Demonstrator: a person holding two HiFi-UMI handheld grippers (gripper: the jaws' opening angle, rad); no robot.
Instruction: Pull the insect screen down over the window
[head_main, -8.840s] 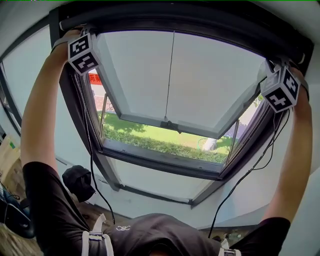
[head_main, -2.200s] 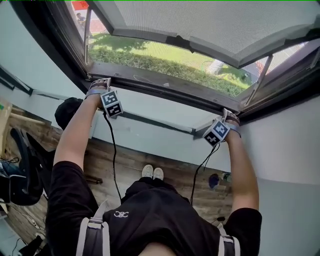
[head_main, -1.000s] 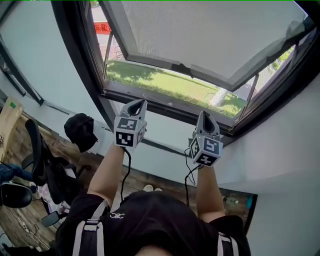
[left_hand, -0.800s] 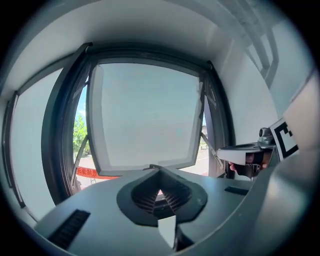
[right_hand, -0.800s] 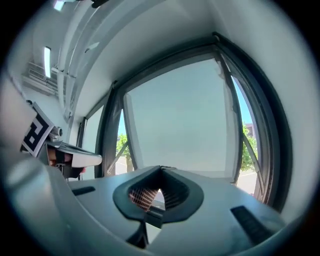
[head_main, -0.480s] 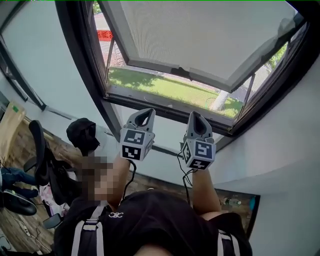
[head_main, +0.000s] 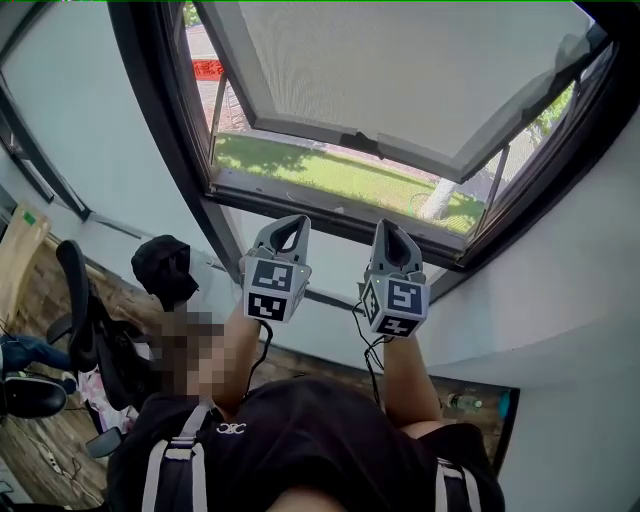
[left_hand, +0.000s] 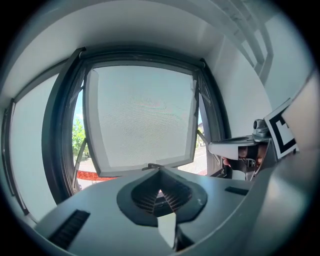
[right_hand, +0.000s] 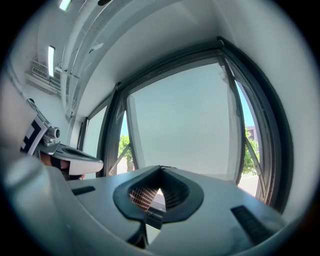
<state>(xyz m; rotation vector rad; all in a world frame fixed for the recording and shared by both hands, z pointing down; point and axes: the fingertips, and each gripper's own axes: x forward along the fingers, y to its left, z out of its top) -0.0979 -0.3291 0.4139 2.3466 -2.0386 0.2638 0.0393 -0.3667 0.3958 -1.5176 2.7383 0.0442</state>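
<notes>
Grey wall surrounds the window; we hold left gripper and right gripper closed on nothing, equally near the insect screen spanning crosswise above and ahead.

Head view: overhead, steeply down, facing window. Both gripper views: lower, closer, facing it straight; all share its insect screen.

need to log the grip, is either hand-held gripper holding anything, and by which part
Nothing is held: the left hand-held gripper and the right hand-held gripper are both shut and empty.
</notes>
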